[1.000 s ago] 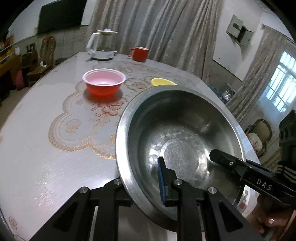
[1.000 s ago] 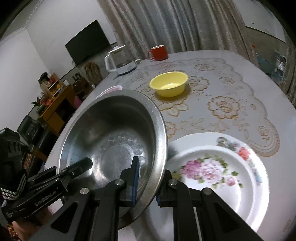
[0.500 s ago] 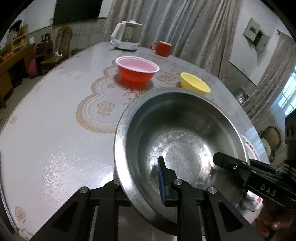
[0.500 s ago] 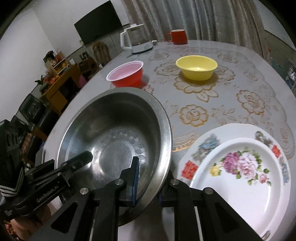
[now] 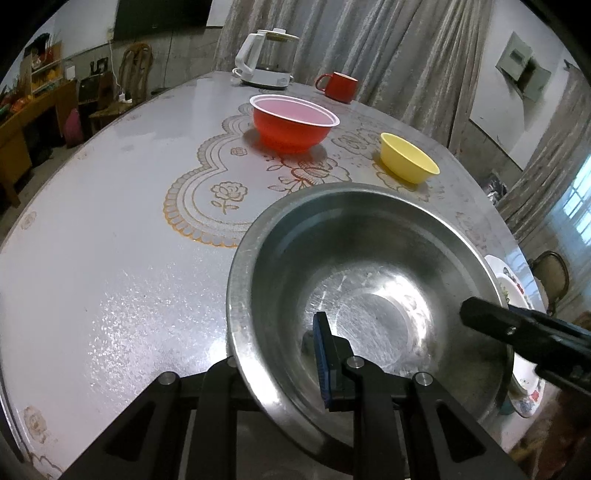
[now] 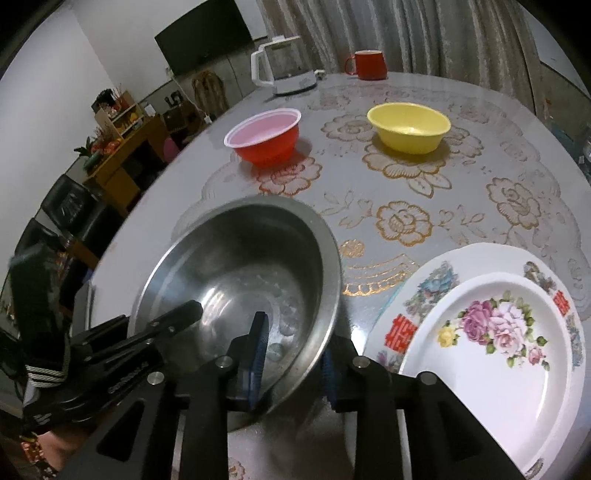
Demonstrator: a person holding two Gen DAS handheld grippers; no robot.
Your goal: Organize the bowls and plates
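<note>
Heavy curtains hang behind a round table point(image 5: 110, 206) under a lace-patterned cover, where a kettle point(image 5: 267, 59) and a red mug point(image 5: 338, 85) stand at the far edge. Low in both frames sits a big steel bowl point(image 5: 369, 280), nothing in it but glare and scratches. Each gripper pinches its rim: the left gripper point(image 5: 284, 369) has one finger inside the bowl and the other outside its near wall, and the right gripper point(image 6: 291, 358) clamps the opposite side the same way, jaws closed on the metal. Further back, a red bowl point(image 5: 293, 125) with a pale inside and a smaller yellow bowl point(image 5: 408, 158) stand apart from each other, both empty. From the right wrist, the lower right of the frame shows two stacked plates point(image 6: 491, 339), the upper one painted with pink flowers, lying just beside the steel bowl; the left wrist catches only a sliver of them past the bowl's right rim. That right view also takes in a dark television point(image 6: 205, 35) at upper left, while the left view has a window point(image 5: 576, 218) at the right edge.
</note>
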